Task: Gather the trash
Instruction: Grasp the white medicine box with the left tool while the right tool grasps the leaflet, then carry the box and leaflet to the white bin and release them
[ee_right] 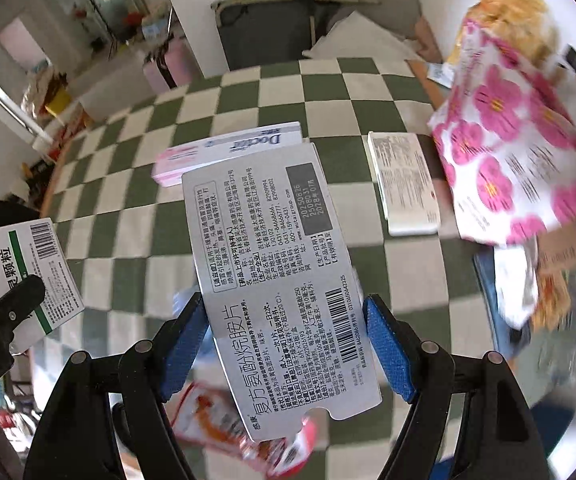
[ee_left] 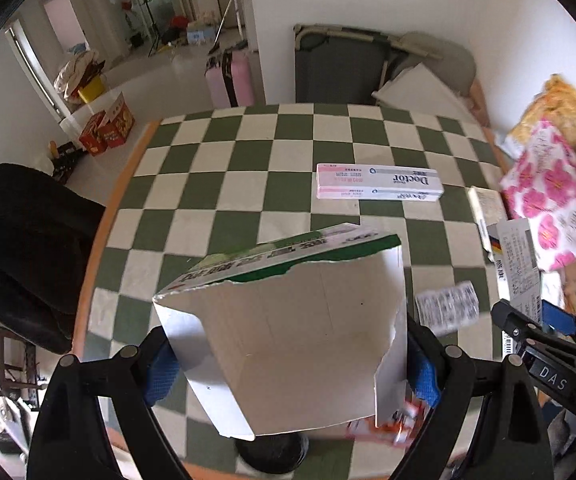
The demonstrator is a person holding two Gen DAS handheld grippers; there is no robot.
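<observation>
My left gripper [ee_left: 288,364] is shut on a torn green-and-white carton [ee_left: 288,336], open end toward the camera, held above the checkered table [ee_left: 223,184]; the carton also shows in the right wrist view [ee_right: 43,272]. My right gripper [ee_right: 285,344] is shut on a flattened grey medicine box [ee_right: 271,280] with black print and a barcode; it shows in the left wrist view [ee_left: 518,256]. A pink-and-white "Doctor" box [ee_left: 378,187] lies flat mid-table, also in the right wrist view [ee_right: 227,150]. A red-and-white wrapper [ee_right: 247,436] and a black bin [ee_left: 271,452] are below the grippers.
A pink-flowered package [ee_right: 516,160] and orange snack bags [ee_right: 508,16] crowd the table's right side, with a white flat box [ee_right: 404,180] beside them. A black chair [ee_left: 27,248] stands left of the table. A folded cot [ee_left: 340,64] leans on the far wall.
</observation>
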